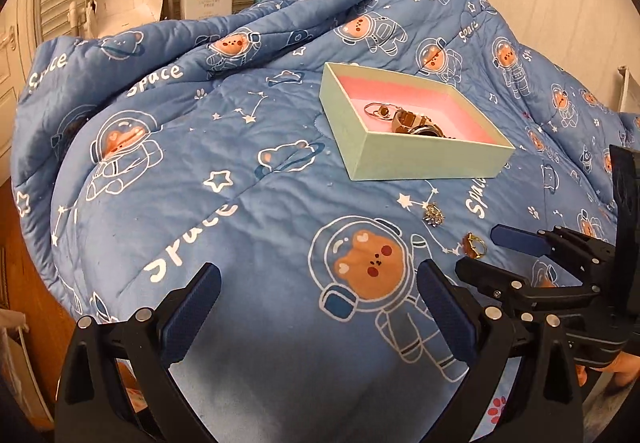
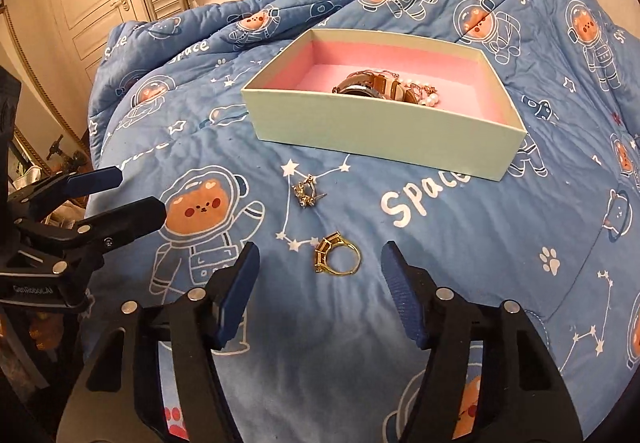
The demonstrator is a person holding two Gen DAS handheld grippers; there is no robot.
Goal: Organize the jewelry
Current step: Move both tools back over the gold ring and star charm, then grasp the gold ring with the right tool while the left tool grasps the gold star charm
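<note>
One gold ring [image 2: 338, 255] and one silver earring [image 2: 306, 193] loose on quilt [image 2: 440, 263], near side of one box [image 2: 380, 131]. Box holds watch [image 2: 372, 87], pearl strand [image 2: 426, 93]. Right tool [image 2: 320, 291] released, ring between tips, untouched. Left tool [image 1: 318, 307] released, empty.

Both wrist cams ride my claws, tilted down, close over the quilt [image 1: 240, 171]. Both see the box [image 2: 384, 131] and gold ring [image 2: 338, 255].

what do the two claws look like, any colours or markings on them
Both match: the left claw and right claw have black angular frames with silver round pivot bolts, and flat blue textured pads lining the fingers. The left one's body shows small white lettering in the right wrist view, too small to read surely.
</note>
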